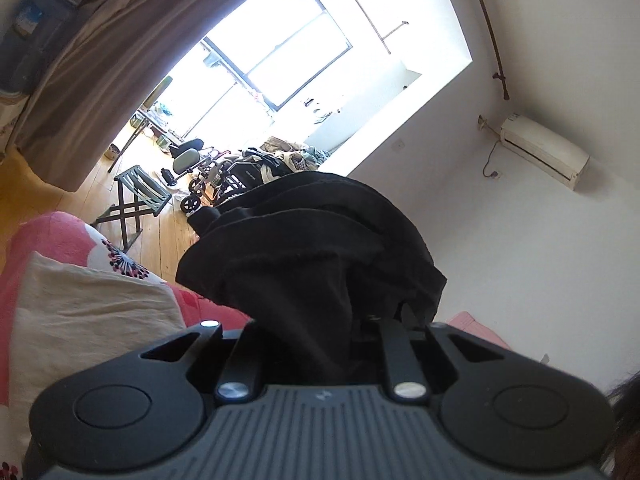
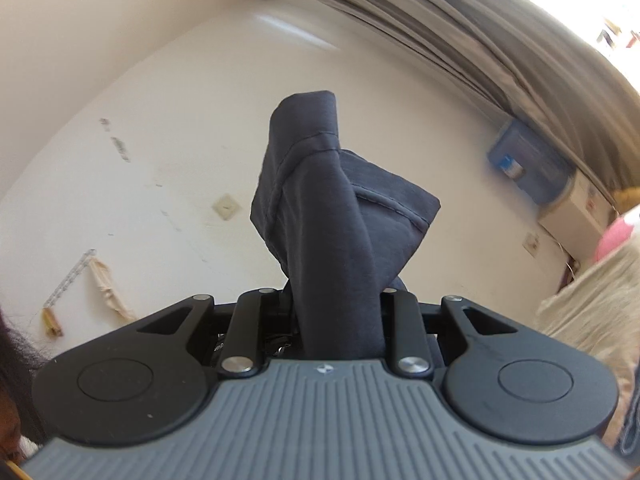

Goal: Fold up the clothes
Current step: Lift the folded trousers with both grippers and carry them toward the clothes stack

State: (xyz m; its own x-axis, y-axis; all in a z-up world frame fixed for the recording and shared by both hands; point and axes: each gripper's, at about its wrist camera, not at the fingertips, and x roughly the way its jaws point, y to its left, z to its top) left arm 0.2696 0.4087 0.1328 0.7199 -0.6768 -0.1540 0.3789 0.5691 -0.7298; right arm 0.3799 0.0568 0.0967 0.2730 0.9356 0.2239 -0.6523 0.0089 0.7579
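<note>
Both my grippers hold the dark garment aloft.
My left hand-held gripper [image 1: 320,320] clamps the dark garment [image 1: 312,240]; my right hand-held gripper [image 2: 334,300] pinches its hemmed edge.

Dark cloth [image 1: 320,248] bunched right ahead of the left gripper [image 1: 320,332], blocking forward; a pillow [image 1: 88,308] crowded its left. The right gripper [image 2: 332,308] had bare wall [image 2: 160,160] beyond its cloth.

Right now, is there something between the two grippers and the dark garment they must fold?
Nothing visible. The left gripper is shut on the dark garment, and the right gripper is shut on the same-looking cloth. Fabric bunches up out of both jaws.
</note>
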